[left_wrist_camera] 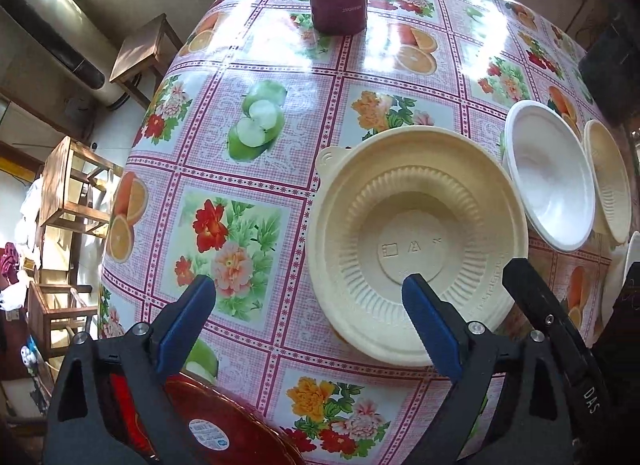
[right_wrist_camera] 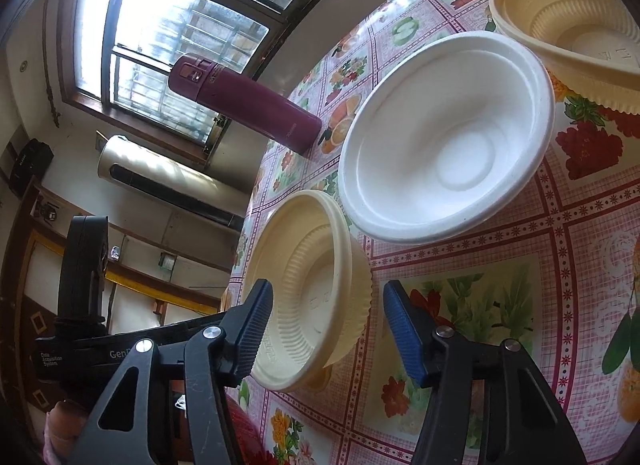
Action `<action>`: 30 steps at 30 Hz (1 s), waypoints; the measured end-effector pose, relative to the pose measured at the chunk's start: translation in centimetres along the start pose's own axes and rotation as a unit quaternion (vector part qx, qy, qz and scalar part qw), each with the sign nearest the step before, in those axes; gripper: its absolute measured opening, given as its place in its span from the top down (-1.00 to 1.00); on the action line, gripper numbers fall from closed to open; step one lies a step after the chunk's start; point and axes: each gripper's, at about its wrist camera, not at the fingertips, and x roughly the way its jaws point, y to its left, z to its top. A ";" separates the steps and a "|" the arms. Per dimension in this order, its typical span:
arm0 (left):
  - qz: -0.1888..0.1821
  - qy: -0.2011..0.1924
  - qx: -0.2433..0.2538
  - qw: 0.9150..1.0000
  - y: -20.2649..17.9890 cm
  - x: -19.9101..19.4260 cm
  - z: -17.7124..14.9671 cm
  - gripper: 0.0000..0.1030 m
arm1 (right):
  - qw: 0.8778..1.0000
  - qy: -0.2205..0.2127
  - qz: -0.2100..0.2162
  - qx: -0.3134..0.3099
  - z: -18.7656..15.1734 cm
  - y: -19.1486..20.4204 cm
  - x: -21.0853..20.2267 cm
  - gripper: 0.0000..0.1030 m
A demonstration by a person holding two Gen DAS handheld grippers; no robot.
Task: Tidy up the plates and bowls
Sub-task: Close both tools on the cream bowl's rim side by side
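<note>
Cream bowl (right_wrist_camera: 312,289): sitting between the half-closed right gripper (right_wrist_camera: 328,325)'s jaws, ungripped.
Left gripper (left_wrist_camera: 308,305): hovering wide, empty.
White bowl (right_wrist_camera: 444,137): lying unstacked.
Progress: looking early.

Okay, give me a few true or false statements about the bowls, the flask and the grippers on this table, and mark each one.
1. The white bowl sits between two cream bowls. True: near cream bowl, far cream bowl.
2. The flask lies on its side. False: it stands upright on the tablecloth.
3. The near cream bowl sits between the right gripper's fingers. True.
4. The left gripper is shut. False: its fingers stand wide apart, one over the bowl's inside.
5. The white bowl is stacked inside a cream bowl. False: it stands alone on the cloth.
</note>
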 end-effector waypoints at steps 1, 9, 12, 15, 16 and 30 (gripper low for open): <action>-0.005 0.000 0.001 1.000 -0.1 0.0 0.0 -0.64 | 1.000 0.000 0.000 0.000 0.0 0.0 0.0 -0.14; -0.040 0.015 0.005 0.999 -0.6 1.0 -0.3 0.15 | 1.000 -0.006 -0.016 -0.006 0.3 -0.2 0.1 0.20; -0.049 0.016 0.003 0.999 -0.7 1.1 -0.5 0.34 | 1.000 -0.008 -0.022 -0.014 0.2 0.0 0.1 0.36; -0.050 0.014 0.005 0.999 -0.6 1.1 -0.4 0.43 | 0.999 -0.009 -0.035 -0.023 0.2 0.1 0.2 0.58; -0.051 0.014 0.004 0.999 -0.5 1.1 -0.4 0.47 | 0.999 -0.008 -0.037 -0.022 0.2 0.1 0.3 0.61; -0.062 0.000 -0.001 0.998 0.5 0.7 -1.6 0.70 | 0.997 -0.015 -0.056 -0.044 -0.3 0.8 -0.1 0.72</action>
